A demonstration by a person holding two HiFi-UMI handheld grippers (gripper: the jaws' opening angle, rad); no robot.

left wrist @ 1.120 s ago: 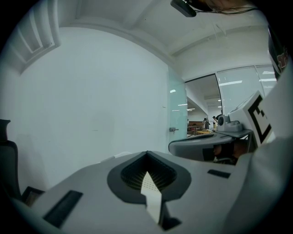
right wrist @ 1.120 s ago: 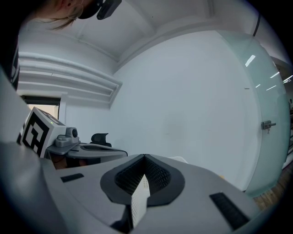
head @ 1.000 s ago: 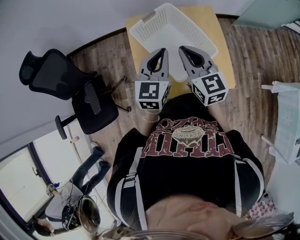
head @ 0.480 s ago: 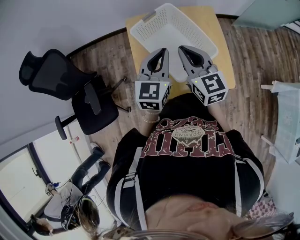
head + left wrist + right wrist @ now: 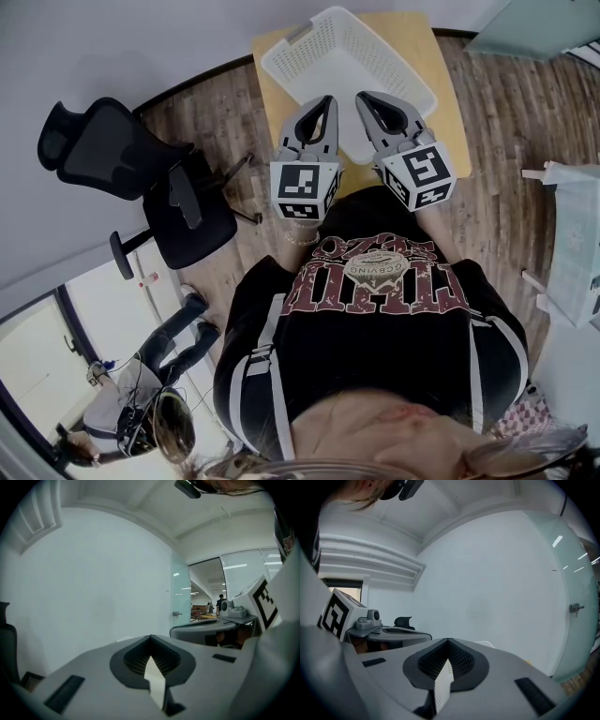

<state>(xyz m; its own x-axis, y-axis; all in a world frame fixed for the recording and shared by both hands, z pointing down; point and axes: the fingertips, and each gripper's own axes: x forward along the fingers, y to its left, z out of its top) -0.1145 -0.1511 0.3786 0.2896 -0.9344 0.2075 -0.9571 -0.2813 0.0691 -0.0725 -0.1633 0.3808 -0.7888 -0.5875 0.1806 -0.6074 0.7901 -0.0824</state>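
Seated person (image 5: 173, 349) slightly lower, further left

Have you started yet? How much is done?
Nothing looks done: the basket looks empty. In hand: the left gripper and right gripper hover over its near edge, both shut and holding nothing. Everything with the basket is left to do.

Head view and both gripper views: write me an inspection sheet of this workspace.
Surface: small wooden table, largely covered by the basket.
Job's things: white plastic basket, nothing seen in the part that shows.
Clutter: nothing seen.
Grippers: left claw and right claw side by side over the basket's near edge, both shut, nothing between the jaws.
Cables: nothing seen by the table.
Surroundings: black office chair left of the table, wood floor, white wall.
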